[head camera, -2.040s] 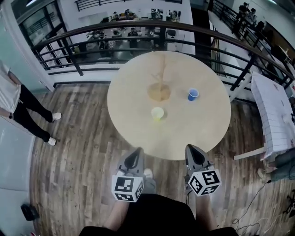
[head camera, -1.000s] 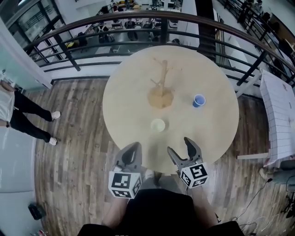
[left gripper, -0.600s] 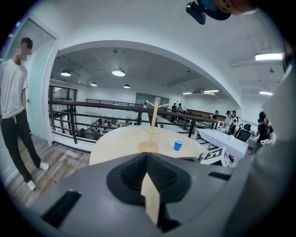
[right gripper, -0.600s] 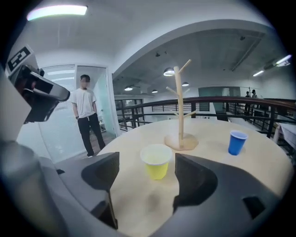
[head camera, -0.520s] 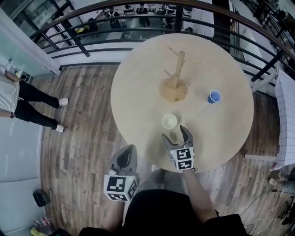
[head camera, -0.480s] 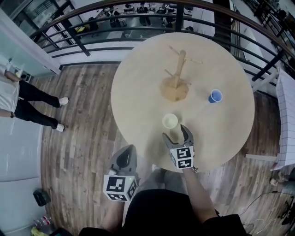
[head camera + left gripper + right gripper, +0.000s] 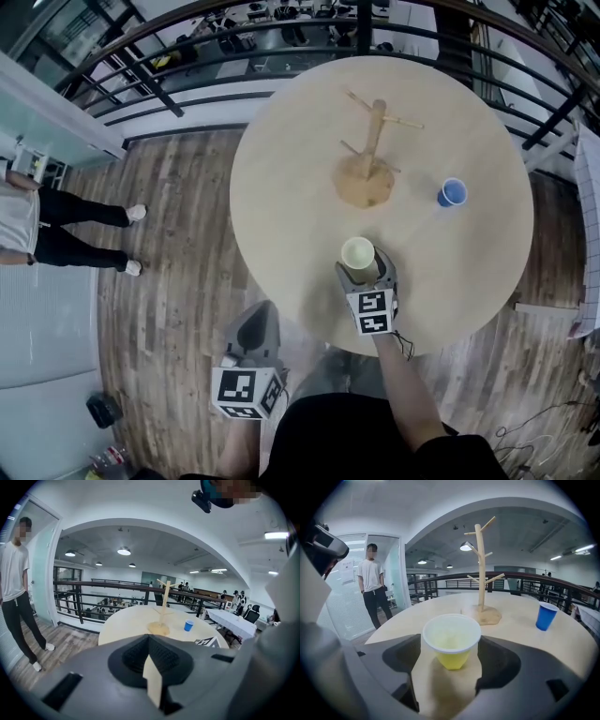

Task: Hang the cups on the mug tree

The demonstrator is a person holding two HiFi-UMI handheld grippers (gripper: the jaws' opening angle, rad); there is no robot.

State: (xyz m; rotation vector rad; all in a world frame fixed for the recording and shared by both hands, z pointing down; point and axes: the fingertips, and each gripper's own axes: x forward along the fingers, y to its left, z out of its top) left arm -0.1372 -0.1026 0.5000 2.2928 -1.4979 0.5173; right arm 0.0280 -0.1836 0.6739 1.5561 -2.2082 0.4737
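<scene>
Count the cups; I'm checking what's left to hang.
2. Yellow cup near the table's front edge; blue cup right of the mug tree. None seem hidden.

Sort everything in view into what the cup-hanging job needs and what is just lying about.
Job: yellow cup, between the jaws of the right gripper, which have just been opening; blue cup; mug tree; round table.
Just there: railing; bystander on the wood floor; white covered table.
</scene>
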